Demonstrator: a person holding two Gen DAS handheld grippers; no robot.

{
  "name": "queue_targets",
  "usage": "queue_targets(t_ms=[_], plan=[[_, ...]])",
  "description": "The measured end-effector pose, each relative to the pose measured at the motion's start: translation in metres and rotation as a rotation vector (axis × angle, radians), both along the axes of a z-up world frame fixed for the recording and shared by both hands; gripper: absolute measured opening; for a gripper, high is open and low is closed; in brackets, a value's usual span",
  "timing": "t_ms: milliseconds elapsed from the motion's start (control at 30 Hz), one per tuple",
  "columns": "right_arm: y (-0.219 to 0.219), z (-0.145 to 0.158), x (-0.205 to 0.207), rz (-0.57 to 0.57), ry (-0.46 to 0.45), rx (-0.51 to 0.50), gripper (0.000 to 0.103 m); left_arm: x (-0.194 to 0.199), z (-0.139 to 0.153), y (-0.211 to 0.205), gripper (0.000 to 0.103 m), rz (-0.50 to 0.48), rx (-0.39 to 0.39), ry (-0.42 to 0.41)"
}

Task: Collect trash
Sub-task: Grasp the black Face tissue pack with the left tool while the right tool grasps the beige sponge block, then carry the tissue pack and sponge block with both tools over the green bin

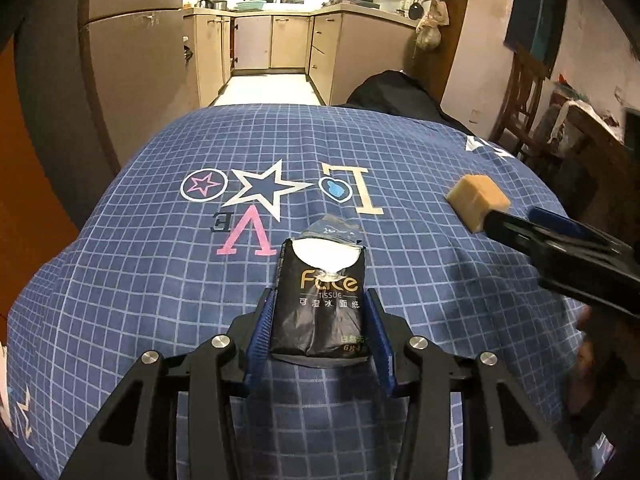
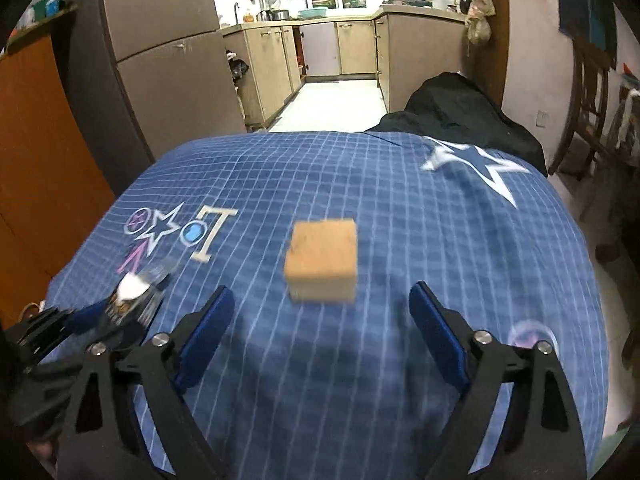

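Observation:
A black "Face" tissue pack [image 1: 320,300] with white tissue showing at its torn top lies between the blue pads of my left gripper [image 1: 320,300], which is shut on it over the blue checked tablecloth [image 1: 160,272]. A tan sponge block [image 2: 323,259] sits on the cloth just ahead of my right gripper [image 2: 322,300], whose jaws stand wide open on either side, short of it. The sponge also shows in the left wrist view [image 1: 478,200], with the right gripper's fingers [image 1: 520,228] beside it. The left gripper and tissue pack appear blurred at the left of the right wrist view [image 2: 132,300].
The cloth [image 2: 400,200] carries star and letter prints. A black bag or garment [image 2: 460,120] lies at the table's far right edge. A fridge [image 2: 168,60] and orange cabinet [image 2: 40,160] stand left, kitchen cabinets behind, a wooden chair [image 2: 588,92] right.

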State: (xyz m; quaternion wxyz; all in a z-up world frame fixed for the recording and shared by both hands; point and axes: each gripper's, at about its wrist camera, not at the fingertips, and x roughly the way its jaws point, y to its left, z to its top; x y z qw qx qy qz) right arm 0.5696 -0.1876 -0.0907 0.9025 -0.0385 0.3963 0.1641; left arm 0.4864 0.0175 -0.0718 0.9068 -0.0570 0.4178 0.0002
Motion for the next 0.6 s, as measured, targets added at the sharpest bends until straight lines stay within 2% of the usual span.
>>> queue_targets(t_ms=[100,167,233,267,333,433,600], plan=[[0.010,-0.004,0.011,-0.012,0.005,-0.043,0.072,-0.003,0.001,0.006,0.046,0.000,0.016,0.002],[0.013,-0.007,0.017,-0.023,0.022,-0.065,0.058,-0.001,0.001,0.004,0.046,0.002,0.025,0.004],[0.013,-0.009,0.018,-0.033,0.028,-0.078,0.054,-0.004,-0.001,-0.001,0.047,0.006,0.027,0.004],[0.014,-0.011,0.019,-0.041,0.037,-0.095,0.046,-0.003,-0.001,-0.002,0.047,0.007,0.026,0.004],[0.014,-0.013,0.020,-0.048,0.048,-0.107,0.037,-0.003,-0.002,-0.003,0.047,0.007,0.030,0.004],[0.016,-0.013,0.016,-0.040,0.042,-0.102,0.037,-0.004,-0.002,-0.005,0.047,0.007,0.031,0.004],[0.013,0.005,-0.018,-0.036,-0.045,-0.052,0.036,-0.016,0.001,-0.001,0.045,0.042,0.046,-0.044]])
